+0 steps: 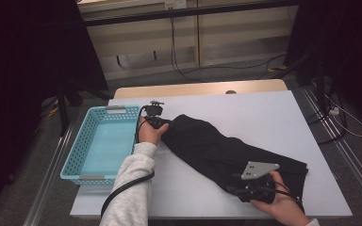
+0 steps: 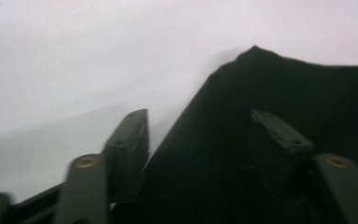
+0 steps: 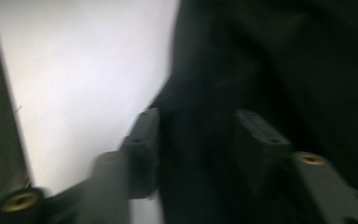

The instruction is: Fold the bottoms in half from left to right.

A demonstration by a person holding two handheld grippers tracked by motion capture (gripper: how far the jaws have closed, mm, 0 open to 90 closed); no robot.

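Note:
A black garment lies folded in a long band slanting across the white table. My left gripper is at its far left end, held by a hand in a grey sleeve. In the left gripper view my left gripper stands open, one jaw over the bare table and the other over the black garment. My right gripper is at the near right end of the band. In the right gripper view my right gripper is also open, with the dark garment under and between its jaws.
A turquoise perforated basket stands at the table's left edge, just left of my left hand. A wooden tabletop edge shows behind the white board. Cables run over the floor beyond and to the right.

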